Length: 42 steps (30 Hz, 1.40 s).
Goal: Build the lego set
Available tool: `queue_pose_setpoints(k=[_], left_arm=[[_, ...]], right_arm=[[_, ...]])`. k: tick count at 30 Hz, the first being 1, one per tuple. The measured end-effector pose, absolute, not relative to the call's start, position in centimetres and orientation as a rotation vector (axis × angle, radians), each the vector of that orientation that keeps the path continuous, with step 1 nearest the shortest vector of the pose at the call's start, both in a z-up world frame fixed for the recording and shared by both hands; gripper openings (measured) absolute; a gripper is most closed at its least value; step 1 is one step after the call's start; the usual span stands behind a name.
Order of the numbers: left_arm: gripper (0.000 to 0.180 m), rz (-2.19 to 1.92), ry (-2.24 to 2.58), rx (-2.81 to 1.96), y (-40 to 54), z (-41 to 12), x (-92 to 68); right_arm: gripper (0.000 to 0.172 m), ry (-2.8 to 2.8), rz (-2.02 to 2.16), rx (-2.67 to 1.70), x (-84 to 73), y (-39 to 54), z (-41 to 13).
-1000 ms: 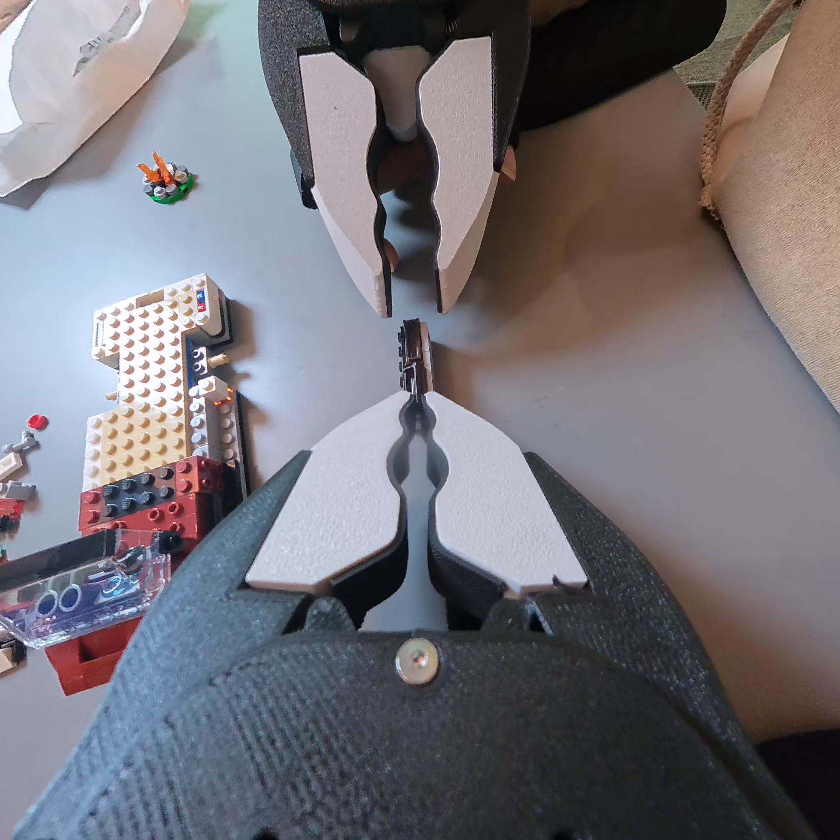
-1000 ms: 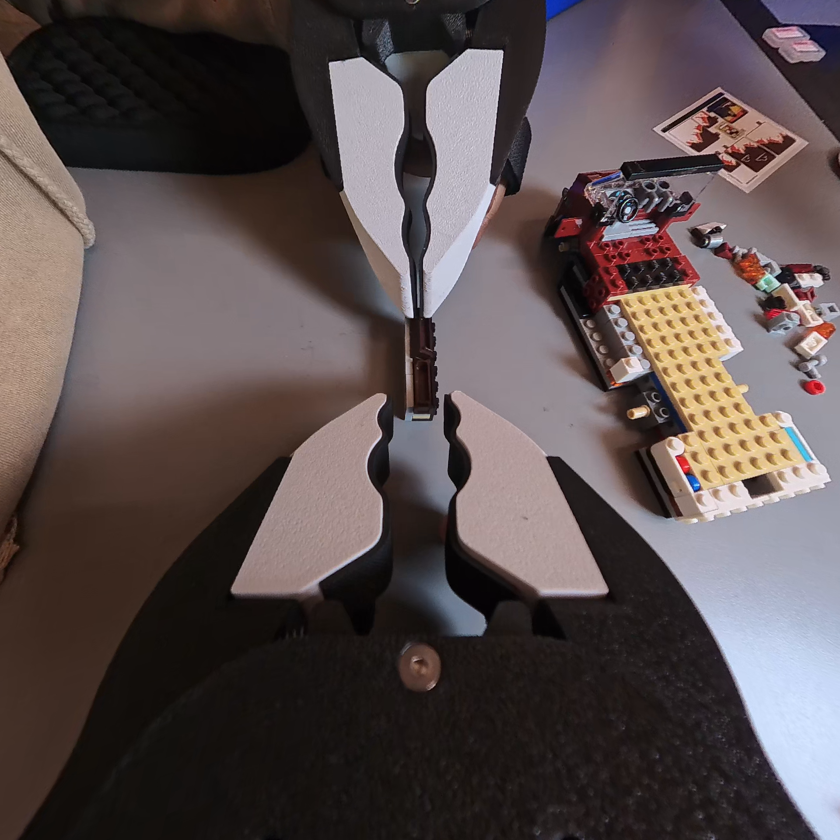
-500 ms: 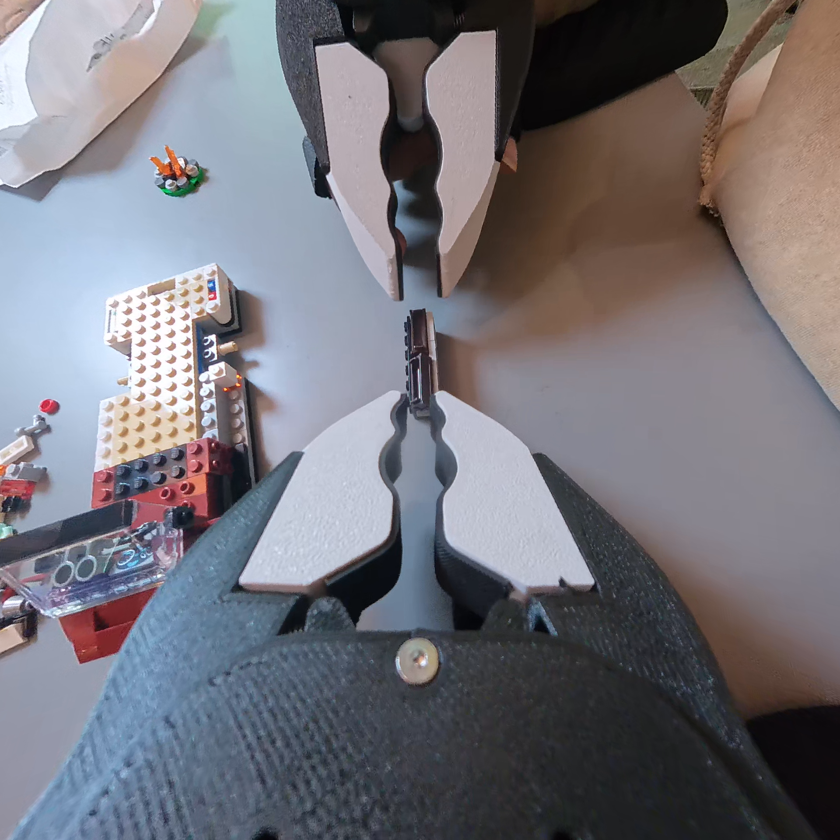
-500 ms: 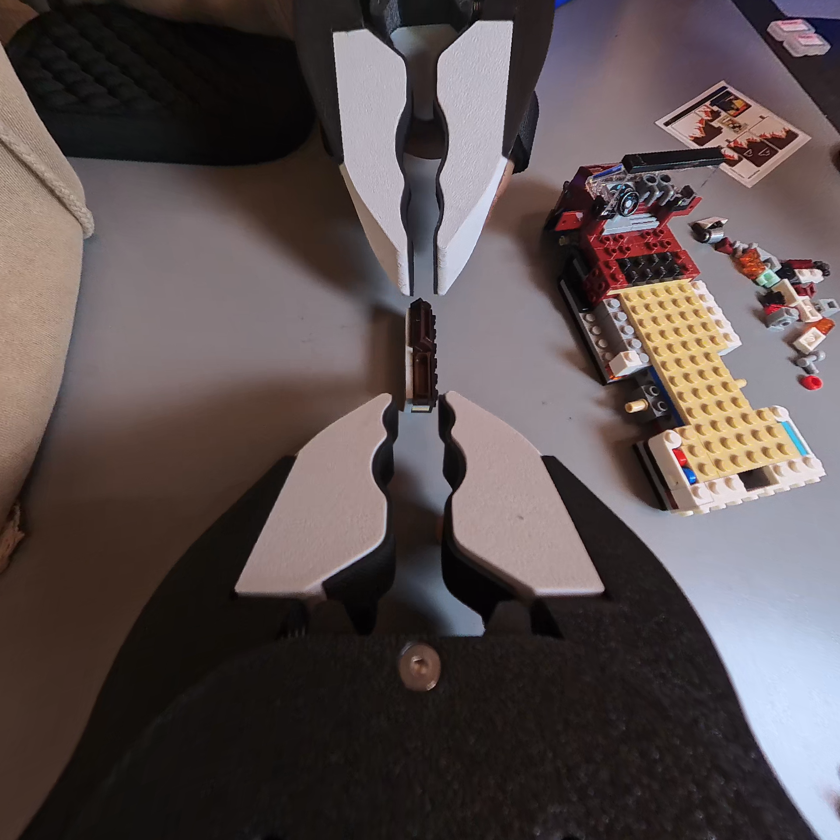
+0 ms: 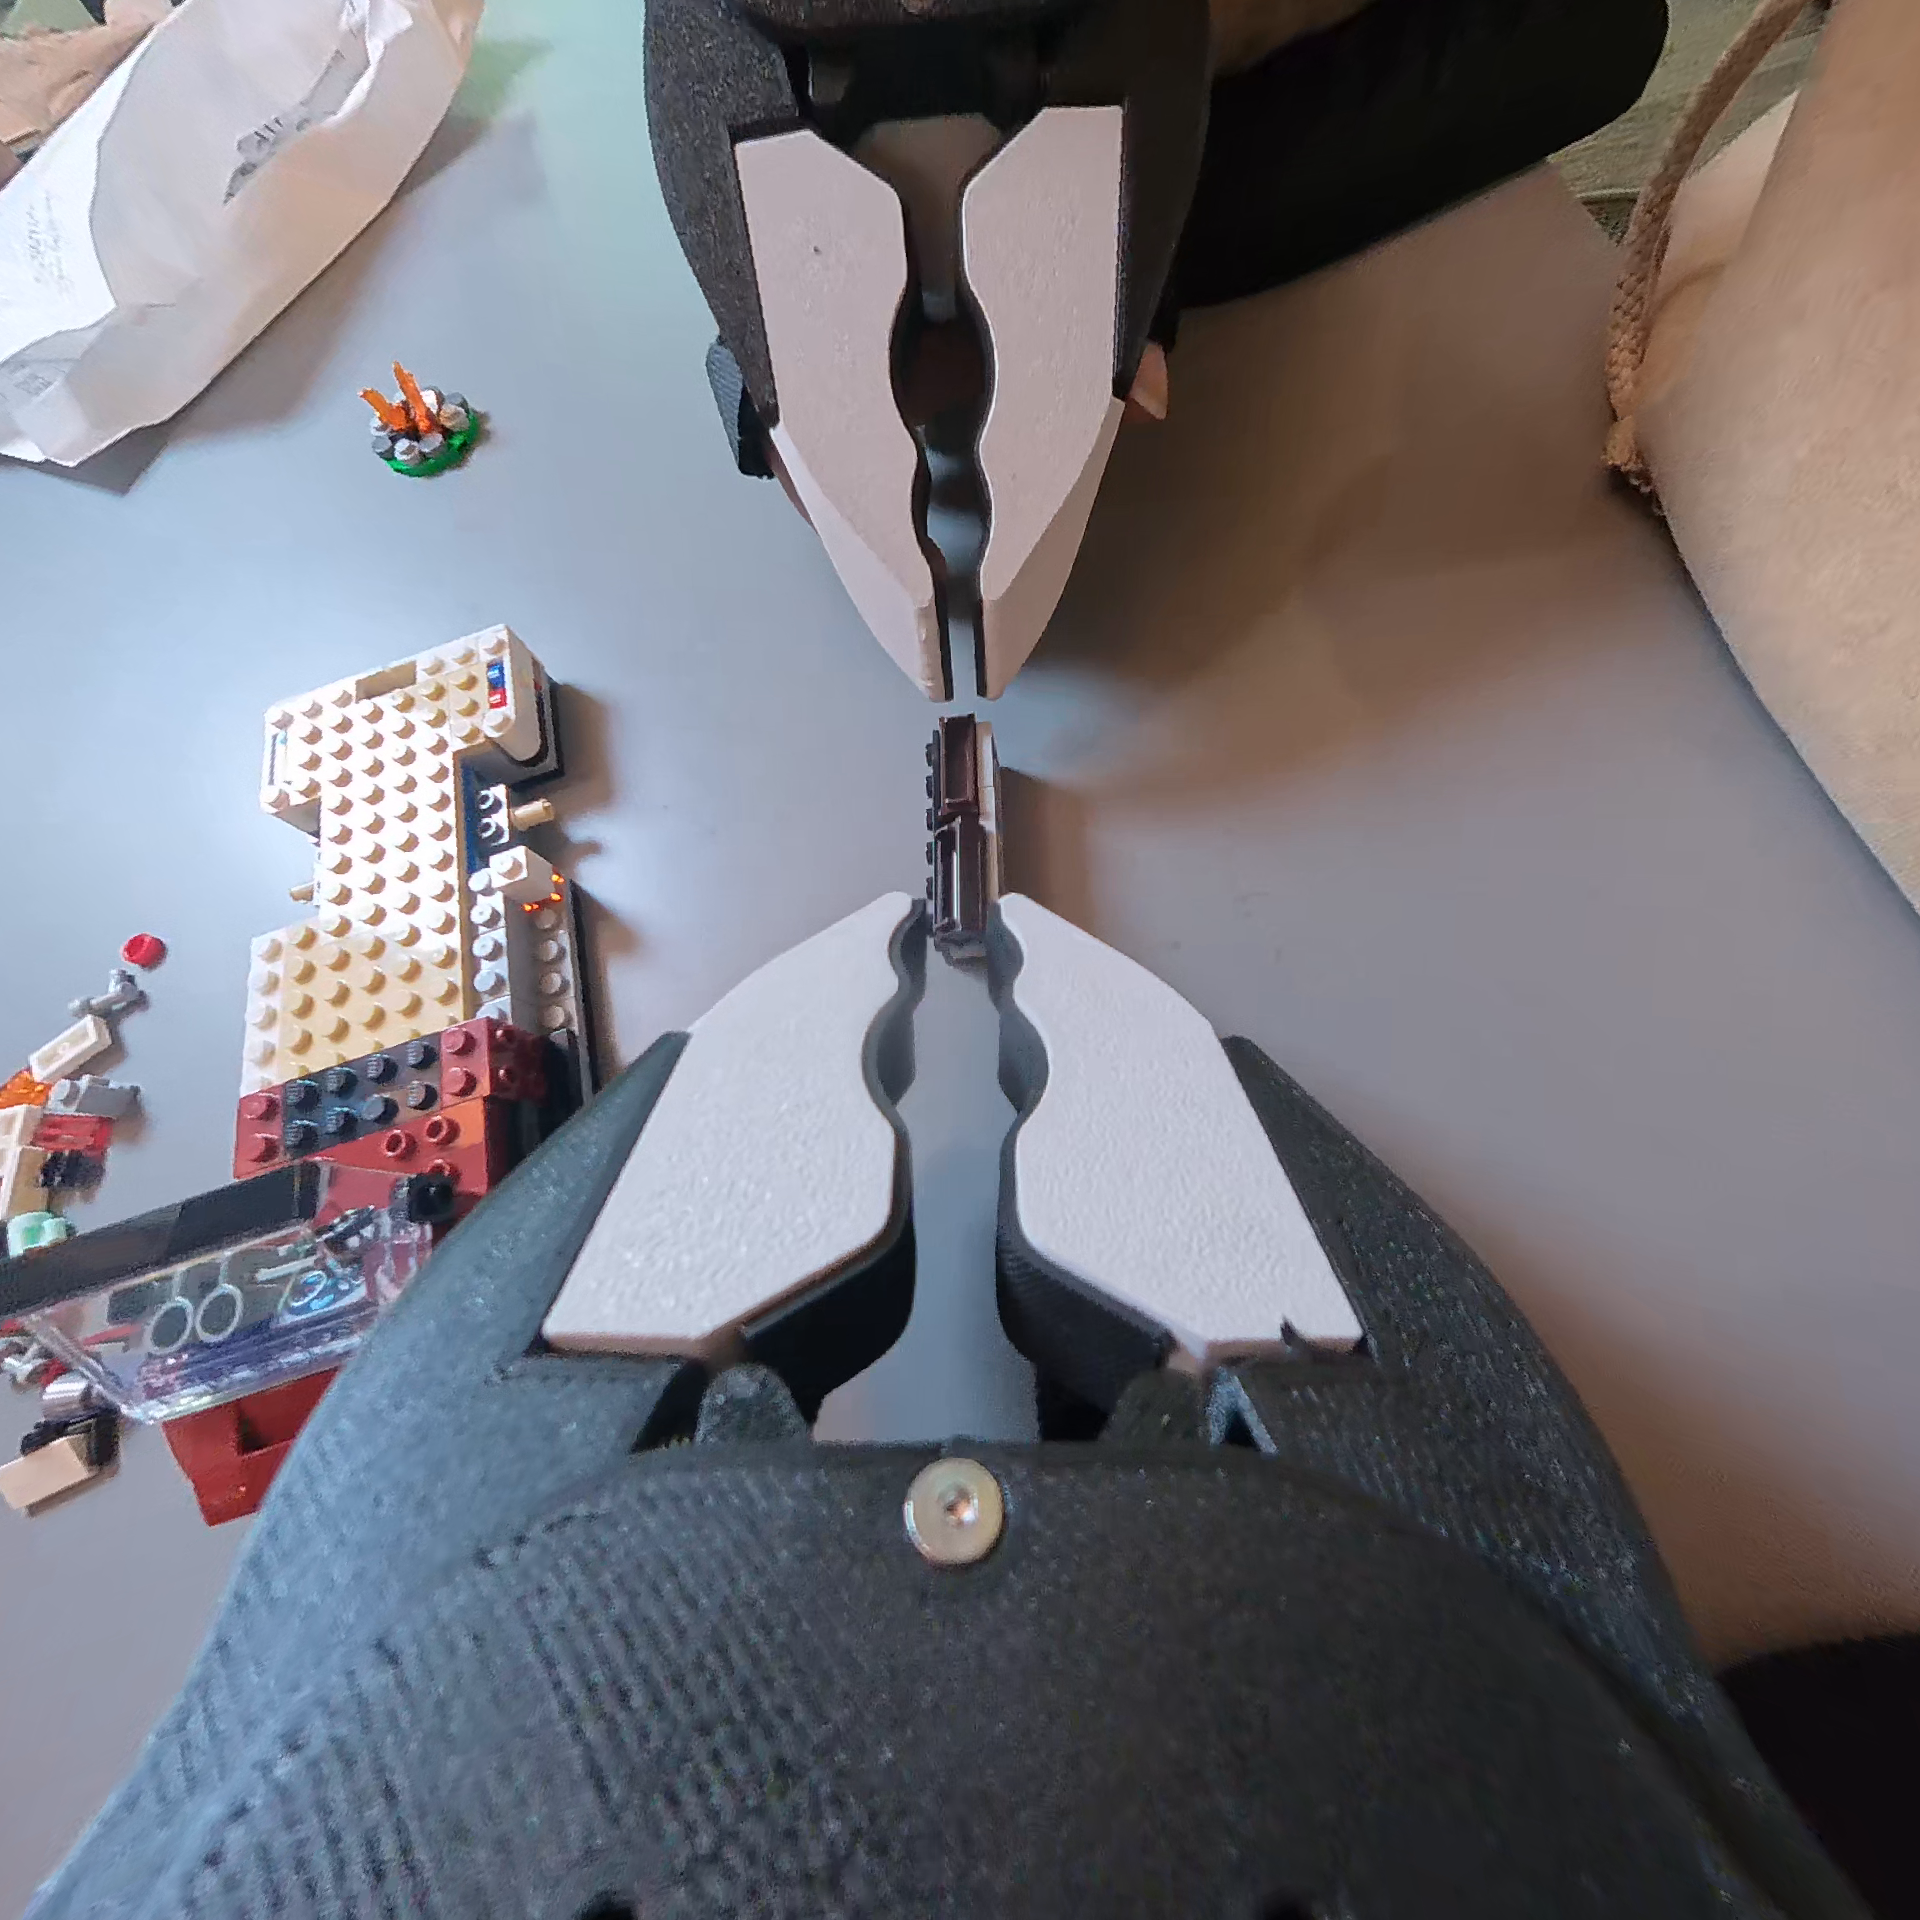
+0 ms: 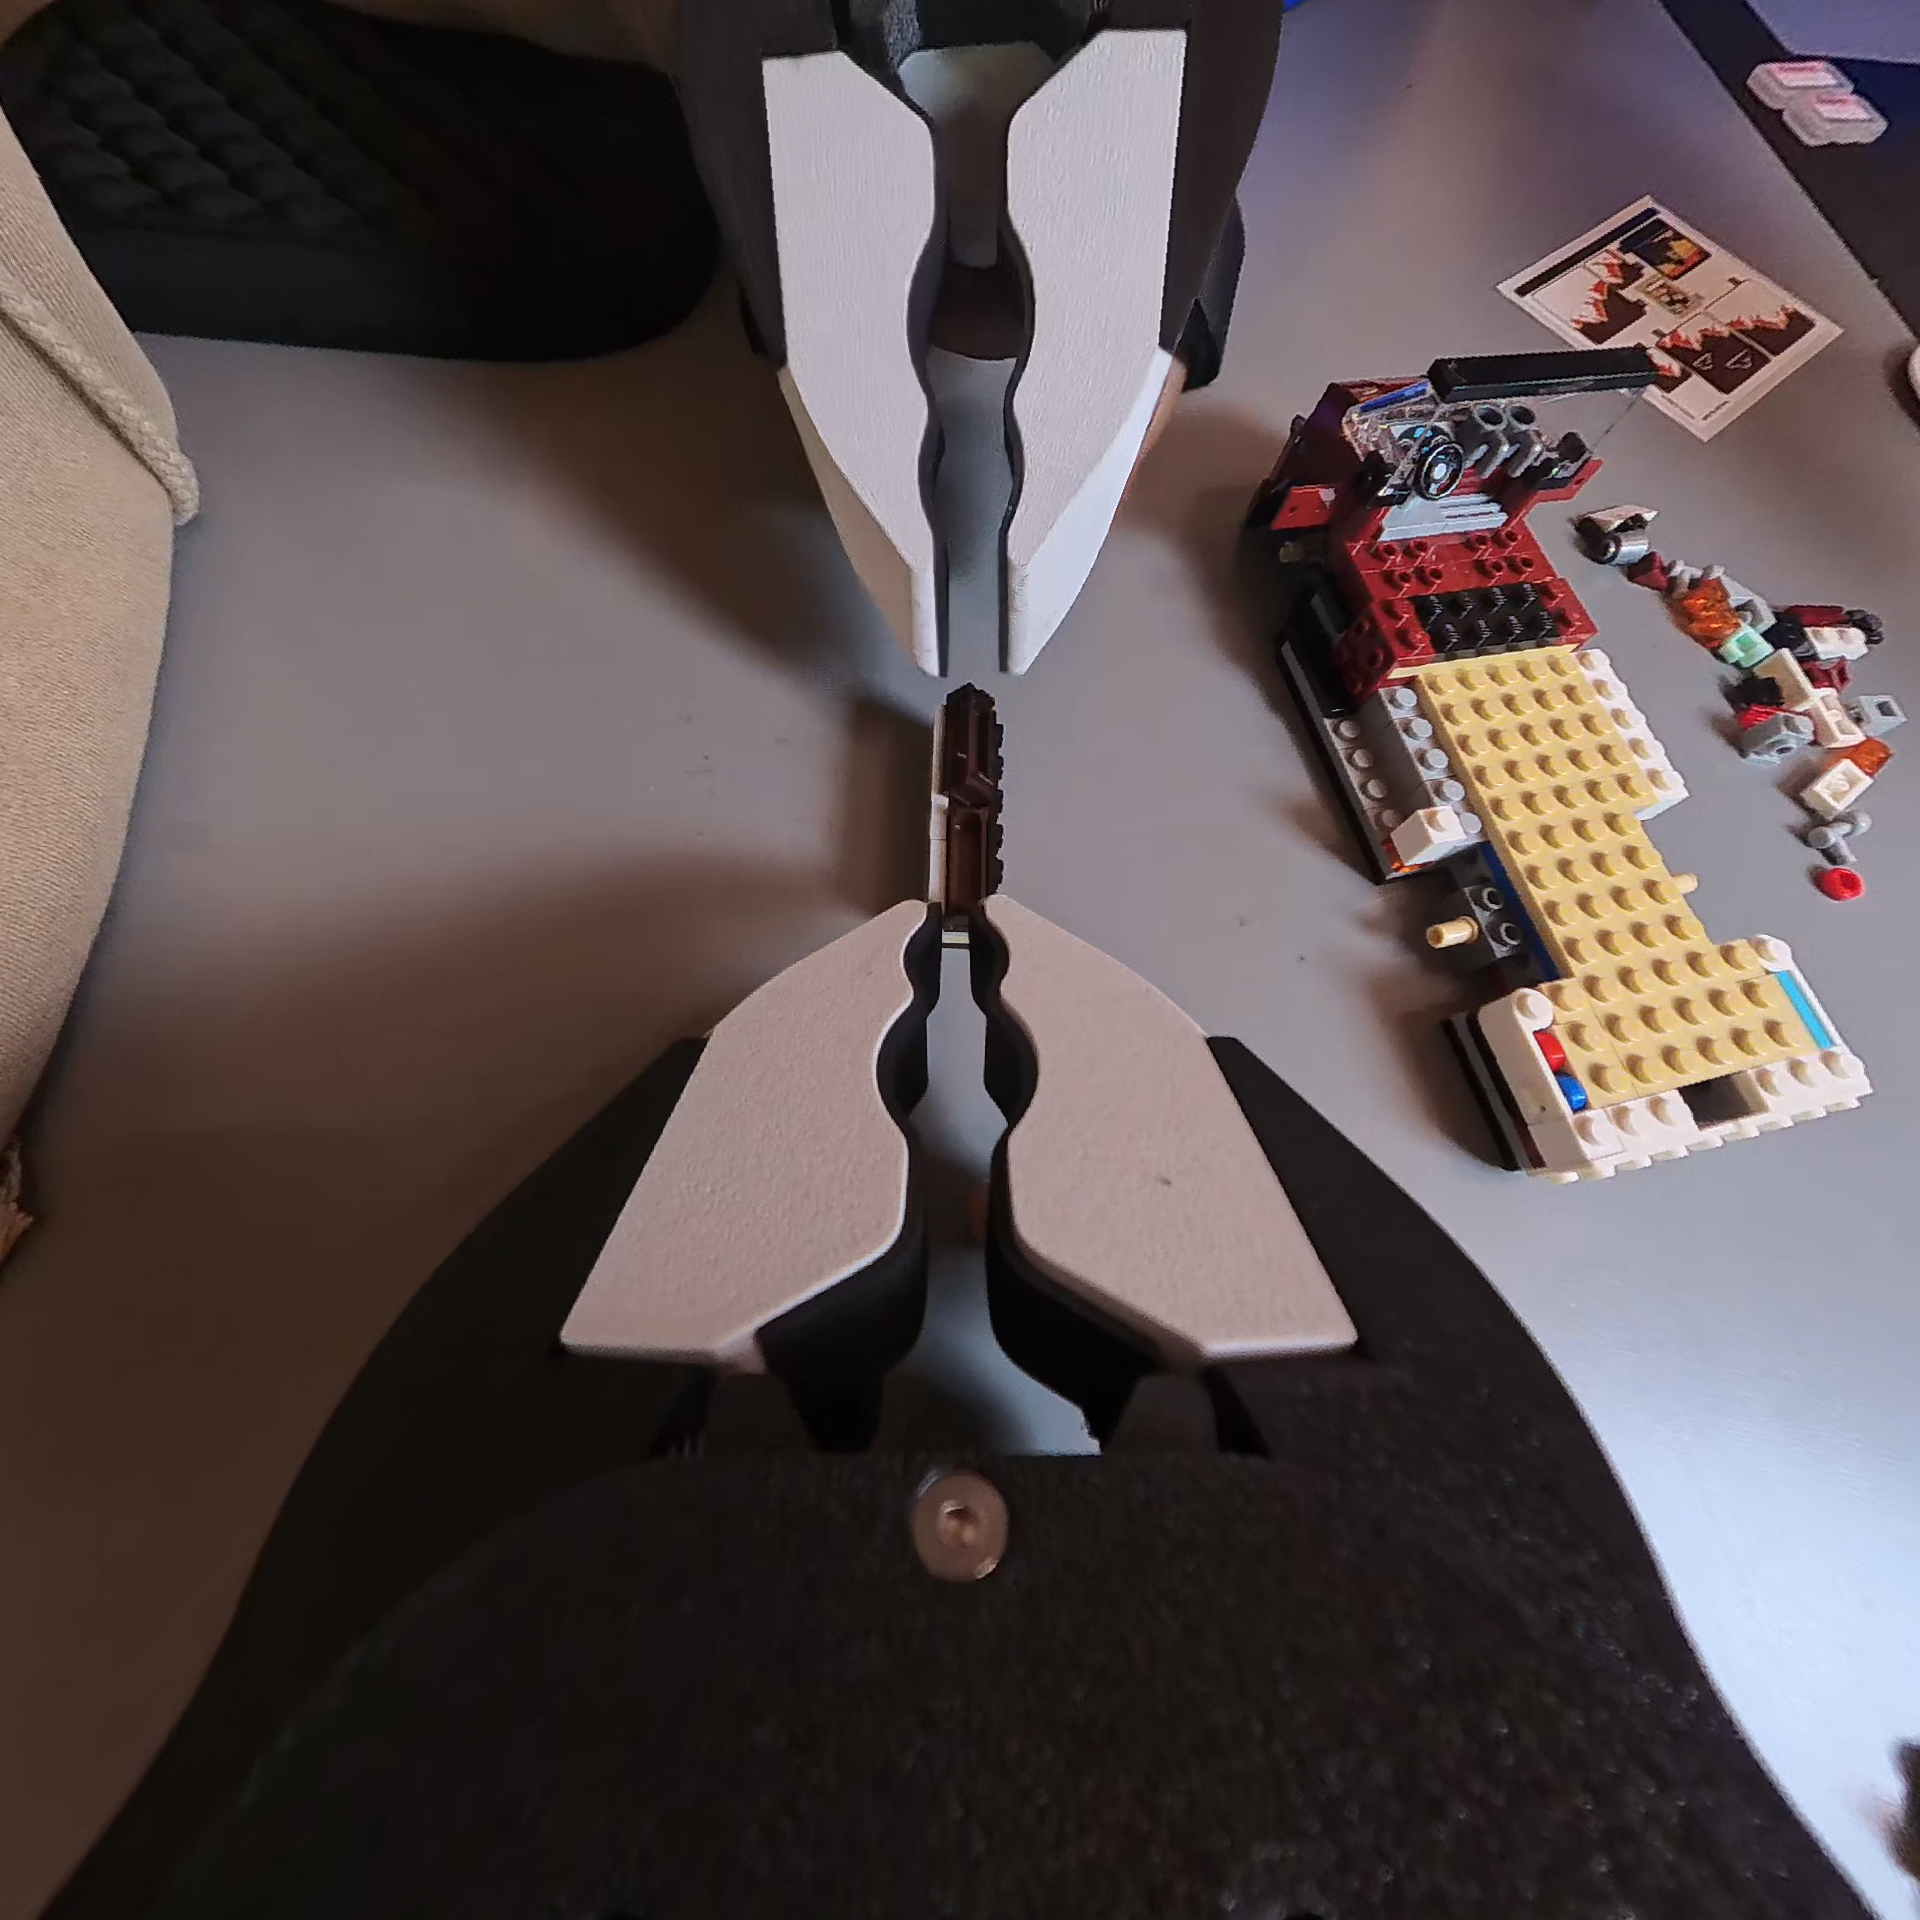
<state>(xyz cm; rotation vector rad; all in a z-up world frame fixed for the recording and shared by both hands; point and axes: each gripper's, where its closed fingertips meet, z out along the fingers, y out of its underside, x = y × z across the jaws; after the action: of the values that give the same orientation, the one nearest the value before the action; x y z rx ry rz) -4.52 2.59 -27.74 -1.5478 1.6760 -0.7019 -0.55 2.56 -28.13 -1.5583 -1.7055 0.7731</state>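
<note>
Clamping one end of the thin brown brick strip, the right gripper holds it. The left gripper stands released at the strip's other end. The strip looks light and stiff, with a joint likely to snap apart.

The table is plain grey, and on it lies a brick model with a yellow-tan studded top, white and light grey edges, a dark red and black part and one clear transparent piece. The small brick strip between the two grippers is dark brown with a white layer on one side, and the fingers of both grippers are white with black inner pads on textured black bodies. Beside them are a beige cloth, a white paper bag and a small green, grey and orange piece.
</note>
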Motion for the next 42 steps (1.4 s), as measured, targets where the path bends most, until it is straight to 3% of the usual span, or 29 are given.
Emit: queue_pose_setpoints(k=[8, 18, 42], left_arm=[[0.015, -0.649, 1.728, -1.519, 2.5, -28.6, -4.2], [0.019, -0.873, 1.583, -1.703, 2.8, -28.0, -4.4], [0.009, -0.736, 1.618, -1.667, 3.3, -28.4, -4.3]], right_arm=[[0.006, -1.704, 0.775, -1.556, -0.5, 2.5, -28.1], [0.006, -1.703, 0.781, -1.557, -0.5, 2.5, -28.1], [0.006, -1.701, 0.784, -1.561, -0.5, 2.5, -28.1]])
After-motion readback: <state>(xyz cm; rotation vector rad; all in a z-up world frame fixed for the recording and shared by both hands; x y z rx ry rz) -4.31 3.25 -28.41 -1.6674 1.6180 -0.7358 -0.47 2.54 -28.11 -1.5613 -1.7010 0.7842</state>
